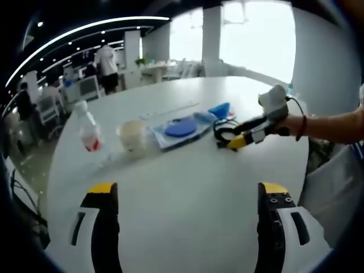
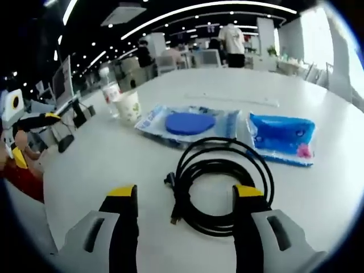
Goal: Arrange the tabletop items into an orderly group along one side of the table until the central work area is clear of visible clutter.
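Between my right claw's (image 2: 185, 199) spread jaws lay the coiled black cable (image 2: 224, 185), flat on the white bench (image 2: 102, 165), not yet pinched. Just beyond it sat a blue packet (image 2: 281, 139) and a clear pouch with a blue disc (image 2: 187, 122), then a paper cup (image 2: 129, 106) beside a water bottle (image 2: 110, 91). My left claw (image 1: 185, 196) hung spread over bare bench, gripping nothing.

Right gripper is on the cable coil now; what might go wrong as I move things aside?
The right gripper stands open around one side of the black cable coil, so a pinch may catch one loop and the rest unravel. Dragging it could nudge the blue packet. The bottle and paper cup stand close together; one may tip.
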`<state>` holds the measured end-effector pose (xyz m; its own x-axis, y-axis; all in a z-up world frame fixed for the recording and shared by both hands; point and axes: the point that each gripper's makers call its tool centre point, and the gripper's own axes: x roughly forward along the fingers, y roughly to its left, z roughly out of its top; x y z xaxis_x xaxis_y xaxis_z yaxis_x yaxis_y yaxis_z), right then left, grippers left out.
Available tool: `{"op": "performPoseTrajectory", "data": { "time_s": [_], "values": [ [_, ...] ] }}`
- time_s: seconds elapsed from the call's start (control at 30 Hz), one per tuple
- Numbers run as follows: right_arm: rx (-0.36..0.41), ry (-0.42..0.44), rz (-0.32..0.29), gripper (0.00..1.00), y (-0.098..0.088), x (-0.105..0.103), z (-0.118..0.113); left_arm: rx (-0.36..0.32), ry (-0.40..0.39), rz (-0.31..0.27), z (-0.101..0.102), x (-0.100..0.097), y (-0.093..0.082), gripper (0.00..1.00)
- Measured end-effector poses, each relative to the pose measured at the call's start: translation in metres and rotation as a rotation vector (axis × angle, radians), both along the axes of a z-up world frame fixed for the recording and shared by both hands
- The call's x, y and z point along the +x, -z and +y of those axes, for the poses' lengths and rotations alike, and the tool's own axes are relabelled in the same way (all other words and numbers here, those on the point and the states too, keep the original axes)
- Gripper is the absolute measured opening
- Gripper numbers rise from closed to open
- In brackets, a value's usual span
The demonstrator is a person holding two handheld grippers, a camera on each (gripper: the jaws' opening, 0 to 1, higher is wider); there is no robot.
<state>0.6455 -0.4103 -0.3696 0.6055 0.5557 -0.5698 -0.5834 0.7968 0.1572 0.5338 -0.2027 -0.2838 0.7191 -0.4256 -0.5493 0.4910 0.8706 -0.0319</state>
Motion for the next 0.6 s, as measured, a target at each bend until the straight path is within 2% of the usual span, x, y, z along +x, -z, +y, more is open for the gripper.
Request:
{"op": "performPoseTrajectory", "data": {
  "time_s": [0.17,0.3,0.37,0.47,0.6],
  "values": [
    [0.052,-0.008,-0.058,0.87,-0.021,-0.006,0.003,-0.017,-0.005,-0.002,-0.001,0.000,-0.005,0.99],
    [0.057,-0.010,-0.120,0.96,-0.043,-0.014,0.000,-0.009,-0.015,-0.006,0.000,-0.001,-0.010,0.99],
    [0.063,-0.009,-0.124,0.99,-0.052,-0.019,-0.004,-0.006,-0.023,-0.007,0.002,-0.002,-0.013,0.99],
    [0.061,0.007,-0.137,0.99,-0.063,-0.026,-0.012,0.001,-0.033,-0.003,0.005,-0.005,-0.014,0.99],
    [-0.006,0.017,-0.186,0.99,-0.078,-0.036,-0.027,0.005,-0.039,-0.003,0.006,-0.011,-0.015,0.99]
  ]
}}
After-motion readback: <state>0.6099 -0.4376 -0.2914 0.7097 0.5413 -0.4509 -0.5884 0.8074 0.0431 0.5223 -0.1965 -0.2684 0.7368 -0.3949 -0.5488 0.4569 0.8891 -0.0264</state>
